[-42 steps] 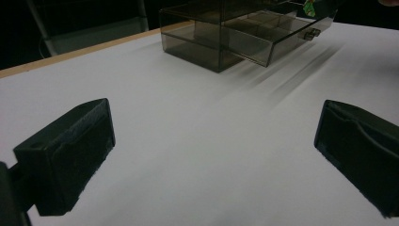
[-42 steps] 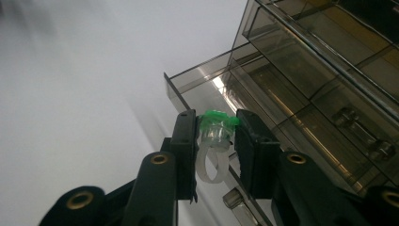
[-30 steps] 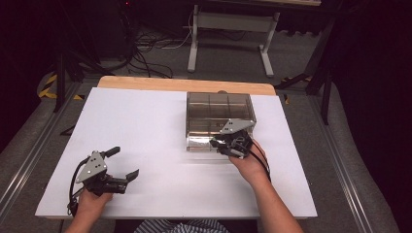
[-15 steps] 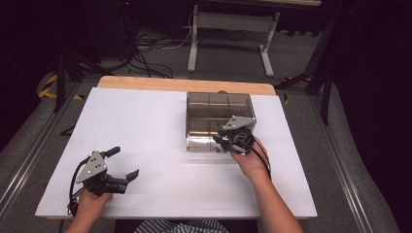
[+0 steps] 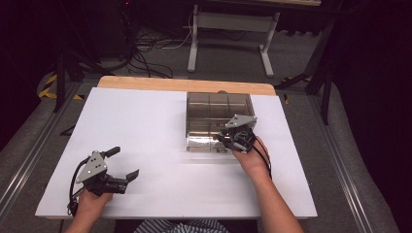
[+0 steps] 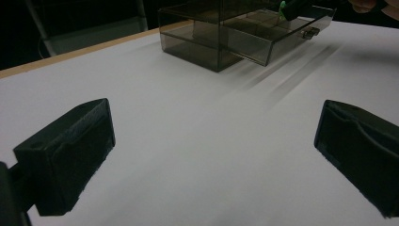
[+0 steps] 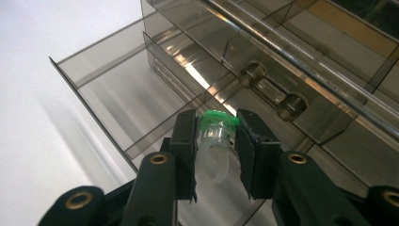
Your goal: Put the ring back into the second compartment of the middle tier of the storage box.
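My right tool (image 7: pixel 215 141) pinches a green-capped vial (image 7: pixel 214 136) over the open drawer (image 7: pixel 141 89) of the smoky box (image 5: pixel 218 114), ready to drop; my left tool (image 5: pixel 119 165) rests wide open, empty, near left on the worktop (image 5: pixel 145 121)

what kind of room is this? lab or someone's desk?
Probably a lab or a data-collection workspace: a white-topped table holding just a smoky acrylic drawer box, handheld grippers with trailing cables, dark surroundings, and cables on the floor beside a bench frame.

Table (image 5: pixel 145 126) brightly lit, surroundings dark; box (image 7: pixel 263 61) glare.
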### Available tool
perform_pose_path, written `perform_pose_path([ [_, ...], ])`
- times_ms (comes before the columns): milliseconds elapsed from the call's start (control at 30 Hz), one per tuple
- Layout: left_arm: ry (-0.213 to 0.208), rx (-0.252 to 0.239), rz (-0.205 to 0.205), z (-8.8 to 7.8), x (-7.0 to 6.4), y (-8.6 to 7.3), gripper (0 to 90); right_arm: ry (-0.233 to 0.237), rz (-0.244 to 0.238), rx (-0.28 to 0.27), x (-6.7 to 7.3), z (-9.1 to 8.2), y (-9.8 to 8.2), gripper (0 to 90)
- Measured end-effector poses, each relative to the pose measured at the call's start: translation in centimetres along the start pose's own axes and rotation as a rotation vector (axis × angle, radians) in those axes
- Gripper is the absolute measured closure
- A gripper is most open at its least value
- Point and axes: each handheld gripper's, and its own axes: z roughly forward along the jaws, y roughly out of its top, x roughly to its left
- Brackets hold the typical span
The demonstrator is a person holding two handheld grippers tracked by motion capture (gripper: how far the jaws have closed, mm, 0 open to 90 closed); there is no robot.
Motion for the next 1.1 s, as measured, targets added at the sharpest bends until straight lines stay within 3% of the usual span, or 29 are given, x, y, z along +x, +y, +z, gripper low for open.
perform_pose_path([
  [767,0.0,0.0,0.001,0.0,0.0,0.0,0.2,0.031,0.028,0.046,-0.6,1.2,-0.6,68.1],
  [1100,0.001,0.002,0.004,0.0,0.0,0.0,0.2,0.036,0.032,0.036,-0.6,1.0,-0.6,66.1],
])
